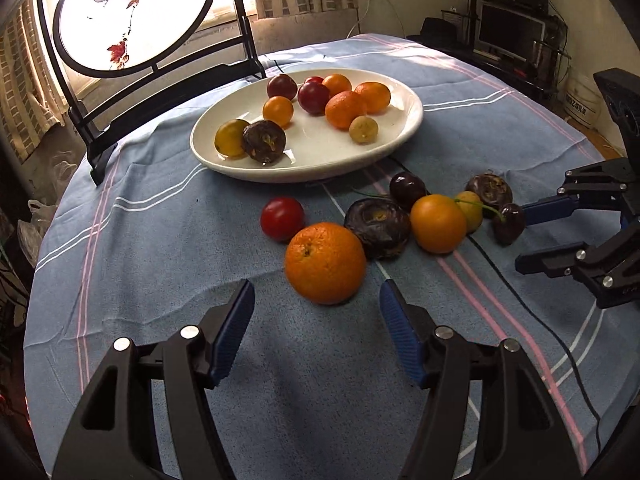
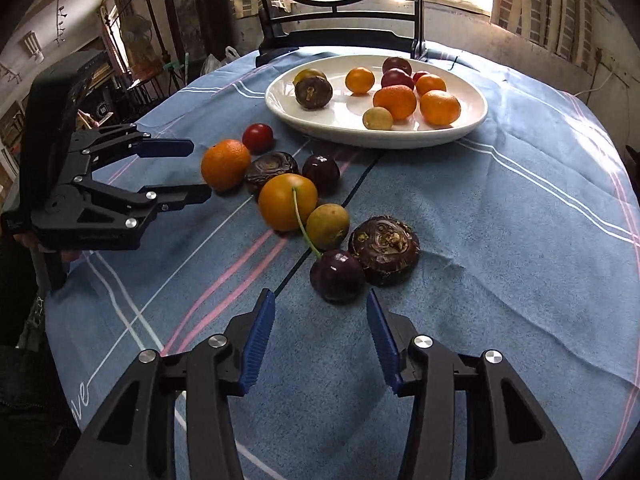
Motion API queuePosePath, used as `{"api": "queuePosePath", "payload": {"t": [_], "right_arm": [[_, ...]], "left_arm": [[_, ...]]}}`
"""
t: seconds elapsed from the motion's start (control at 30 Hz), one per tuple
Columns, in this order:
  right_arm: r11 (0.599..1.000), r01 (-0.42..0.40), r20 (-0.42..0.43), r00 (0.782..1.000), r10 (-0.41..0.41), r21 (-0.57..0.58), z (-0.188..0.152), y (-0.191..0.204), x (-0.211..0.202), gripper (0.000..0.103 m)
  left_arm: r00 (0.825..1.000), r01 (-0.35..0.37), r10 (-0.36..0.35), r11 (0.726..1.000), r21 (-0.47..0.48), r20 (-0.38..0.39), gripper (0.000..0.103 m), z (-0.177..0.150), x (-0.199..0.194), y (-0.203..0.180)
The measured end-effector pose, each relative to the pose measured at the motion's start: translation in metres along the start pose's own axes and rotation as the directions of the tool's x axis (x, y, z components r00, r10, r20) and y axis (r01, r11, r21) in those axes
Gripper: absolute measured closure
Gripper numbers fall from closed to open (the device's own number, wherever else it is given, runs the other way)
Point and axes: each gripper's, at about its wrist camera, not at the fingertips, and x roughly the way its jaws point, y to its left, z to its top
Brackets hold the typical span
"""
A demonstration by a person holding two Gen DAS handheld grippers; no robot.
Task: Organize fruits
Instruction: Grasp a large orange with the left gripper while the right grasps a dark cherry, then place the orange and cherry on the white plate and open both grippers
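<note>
A white oval plate [image 1: 404, 128] [image 2: 472, 120] holds several small fruits. More fruit lies loose on the blue cloth in front of it. My left gripper [image 1: 317, 294] is open, with a large orange [image 1: 325, 263] [image 2: 225, 164] just ahead between its fingertips. My right gripper [image 2: 321, 302] is open, with a dark cherry [image 2: 338, 275] [image 1: 509, 224] with a green stem just ahead of it, touching a brown water chestnut [image 2: 384, 250]. Each gripper shows in the other's view: the right [image 1: 524, 234] and the left [image 2: 200, 170].
A red tomato [image 1: 282, 218], another water chestnut [image 1: 378, 228], a smaller orange [image 1: 438, 223], a dark plum [image 1: 407, 190] and a yellow fruit [image 2: 327, 226] lie between the grippers. A black-framed round screen [image 1: 132, 12] stands behind the plate. A thin black cable [image 1: 560, 336] crosses the cloth.
</note>
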Motion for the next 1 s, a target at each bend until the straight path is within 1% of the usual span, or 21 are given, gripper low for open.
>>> {"api": "queuePosePath", "payload": {"t": [0.1,0.3,0.33,0.37,0.43,0.57,0.7,0.77,0.87,0.93,1.0], "right_arm": [[1.0,-0.014,0.008,1.0,0.014,0.017,0.006,-0.003,0.006,0.073],[1.0,-0.005,0.035,0.999,0.005,0.008,0.004,0.001,0.002,0.073],[1.0,-0.002,0.04,0.999,0.002,0.007,0.003,0.001,-0.001,0.073],[1.0,-0.003,0.045,0.999,0.003,0.009,0.001,0.0,-0.005,0.074],[1.0,-0.004,0.056,0.998,0.003,0.017,-0.002,-0.001,-0.012,0.074],[1.0,-0.004,0.077,0.997,0.002,0.028,-0.008,-0.002,-0.022,0.074],[1.0,-0.005,0.106,0.994,0.002,0.029,-0.008,-0.001,-0.034,0.074],[1.0,0.0,0.142,0.99,-0.004,0.028,-0.002,-0.001,-0.045,0.074],[1.0,0.002,0.216,0.976,-0.007,0.023,0.011,0.0,-0.067,0.074],[1.0,0.006,0.262,0.965,-0.011,0.019,0.022,0.0,-0.082,0.074],[1.0,0.01,0.306,0.952,-0.015,0.019,0.034,-0.002,-0.096,0.074]], "left_arm": [[1.0,0.014,-0.014,1.0,-0.02,0.003,0.039,0.006,0.006,0.006],[0.999,0.044,-0.044,0.998,-0.042,-0.013,0.04,0.015,0.019,0.008],[0.998,0.055,-0.055,0.998,-0.039,-0.015,0.047,0.015,0.02,0.006],[0.997,0.071,-0.071,0.997,-0.037,-0.019,0.057,0.015,0.02,0.004],[0.998,0.064,-0.065,0.997,-0.036,-0.02,0.058,0.014,0.02,0.002],[0.996,0.084,-0.085,0.994,-0.075,-0.012,0.059,0.01,0.01,0.004],[0.998,0.058,-0.056,0.996,-0.062,0.043,0.059,0.01,-0.018,0.001],[0.996,0.011,-0.006,0.998,-0.055,0.084,0.059,0.016,-0.033,0.001],[0.985,-0.054,0.064,0.996,-0.066,0.16,0.059,0.031,-0.057,0.003],[0.973,-0.099,0.114,0.991,-0.085,0.2,0.059,0.044,-0.071,0.003],[0.962,-0.116,0.139,0.988,-0.107,0.237,0.059,0.057,-0.081,0.005]]}}
